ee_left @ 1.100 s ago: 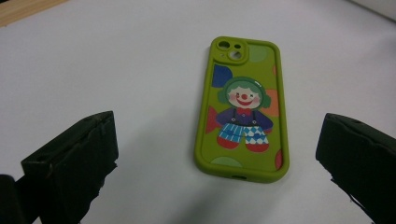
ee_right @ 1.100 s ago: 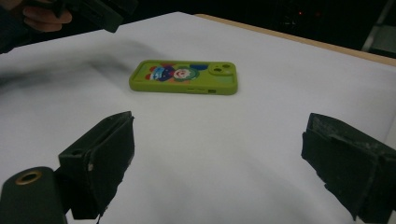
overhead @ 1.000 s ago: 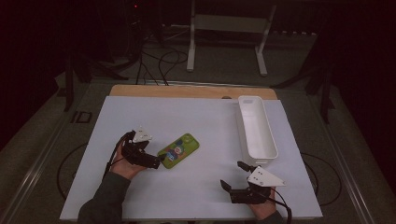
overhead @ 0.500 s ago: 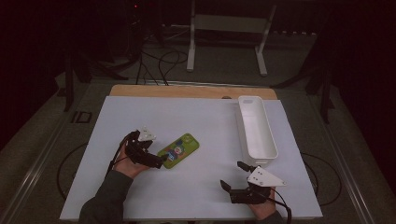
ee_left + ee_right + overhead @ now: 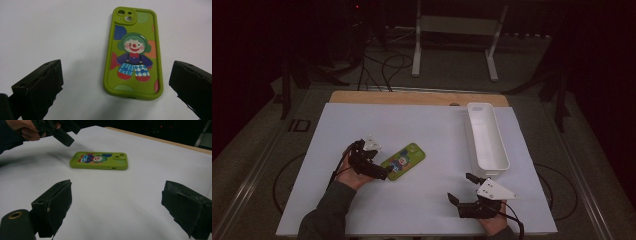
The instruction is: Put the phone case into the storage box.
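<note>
Left hand-held gripper [image 5: 379, 172] agape before phone [image 5: 404, 160].

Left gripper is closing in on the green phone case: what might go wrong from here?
1. The phone case lies flat on the smooth white table, off-centre toward one side of the open left gripper; one of the fingers may touch first and push it sideways rather than clamp it.
2. It sits low, so the fingers might scrape the table or slip off its rounded edge.
</note>
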`<state>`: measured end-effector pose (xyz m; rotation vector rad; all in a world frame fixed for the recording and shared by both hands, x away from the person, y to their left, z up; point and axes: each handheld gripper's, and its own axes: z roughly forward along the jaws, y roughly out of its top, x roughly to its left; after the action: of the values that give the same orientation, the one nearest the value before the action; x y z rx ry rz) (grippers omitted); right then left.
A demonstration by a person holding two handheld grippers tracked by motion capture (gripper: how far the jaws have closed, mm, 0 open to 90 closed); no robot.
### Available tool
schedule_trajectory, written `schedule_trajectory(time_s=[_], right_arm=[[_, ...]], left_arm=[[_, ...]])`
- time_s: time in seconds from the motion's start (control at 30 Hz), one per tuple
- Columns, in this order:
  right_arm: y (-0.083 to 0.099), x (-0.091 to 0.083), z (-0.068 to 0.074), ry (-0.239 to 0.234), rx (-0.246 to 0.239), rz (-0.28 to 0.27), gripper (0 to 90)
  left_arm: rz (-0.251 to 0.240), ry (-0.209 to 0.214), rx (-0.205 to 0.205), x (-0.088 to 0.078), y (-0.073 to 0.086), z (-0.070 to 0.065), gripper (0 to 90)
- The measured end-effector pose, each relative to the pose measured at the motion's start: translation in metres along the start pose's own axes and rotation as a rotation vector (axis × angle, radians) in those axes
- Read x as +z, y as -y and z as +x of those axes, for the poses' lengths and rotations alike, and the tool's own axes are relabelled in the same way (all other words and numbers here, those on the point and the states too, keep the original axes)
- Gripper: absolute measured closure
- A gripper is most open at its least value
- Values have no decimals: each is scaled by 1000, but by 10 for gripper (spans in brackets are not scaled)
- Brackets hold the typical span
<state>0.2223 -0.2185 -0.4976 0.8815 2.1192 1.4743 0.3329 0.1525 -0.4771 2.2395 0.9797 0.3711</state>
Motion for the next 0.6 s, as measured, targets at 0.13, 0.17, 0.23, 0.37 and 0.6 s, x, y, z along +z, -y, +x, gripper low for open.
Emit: schedule_trajectory(time_s=[0.13, 0.17, 0.23, 0.37, 0.6], right_arm=[[0, 0, 0, 1, 1, 0, 91], [0, 0, 0, 1, 0, 0, 92], [0, 0, 0, 1, 0, 0, 92], [0, 0, 0, 1, 0, 0, 92], [0, 0, 0, 1, 1, 1, 91]], left_arm=[[8, 4, 4, 2, 0, 0, 0], [8, 5, 5, 2, 0, 0, 0], [10, 6, 5, 3, -1, -1, 0], [15, 12, 10, 5, -1, -1, 0], [33, 23, 18, 10, -2, -3, 0]])
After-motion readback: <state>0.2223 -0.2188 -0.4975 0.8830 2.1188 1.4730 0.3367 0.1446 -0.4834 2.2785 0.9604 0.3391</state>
